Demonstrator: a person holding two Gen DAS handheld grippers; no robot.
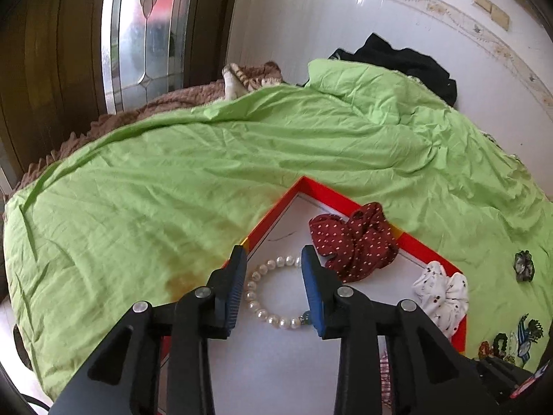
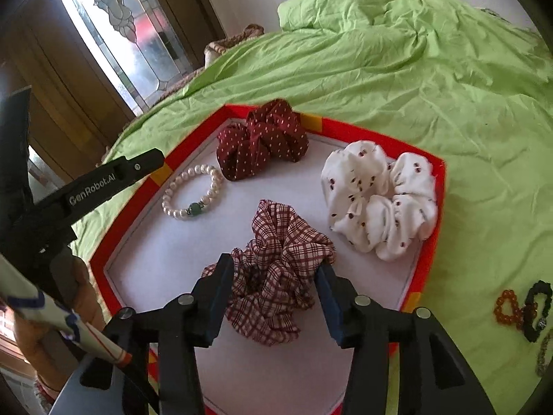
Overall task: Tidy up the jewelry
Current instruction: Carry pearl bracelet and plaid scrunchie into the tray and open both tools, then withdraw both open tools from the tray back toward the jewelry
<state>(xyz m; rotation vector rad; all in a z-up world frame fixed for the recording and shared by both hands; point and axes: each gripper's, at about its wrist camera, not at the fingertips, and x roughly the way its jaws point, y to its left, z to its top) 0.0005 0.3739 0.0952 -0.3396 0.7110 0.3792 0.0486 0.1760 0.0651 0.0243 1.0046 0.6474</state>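
Note:
A red-rimmed white tray (image 1: 331, 197) (image 2: 380, 135) lies on a green bedsheet. In it are a pearl bracelet (image 1: 254, 306) (image 2: 169, 204) with a green bead, a maroon dotted scrunchie (image 1: 352, 242) (image 2: 262, 141), a white spotted scrunchie (image 1: 442, 294) (image 2: 380, 204) and a red plaid scrunchie (image 2: 276, 269). My left gripper (image 1: 273, 254) stands open over the tray, the bracelet lying flat between its fingers. My right gripper (image 2: 274, 264) is open too, its blue pads on either side of the plaid scrunchie, which rests on the tray floor.
Loose on the green sheet (image 1: 172, 190) to the right lie an amber bead bracelet (image 2: 506, 307), a black one (image 2: 535, 311) and a dark scrunchie (image 1: 523, 266). A black garment (image 1: 408, 58) and a brown blanket (image 1: 172, 100) lie at the bed's far end, by a glass-panelled door (image 1: 145, 27).

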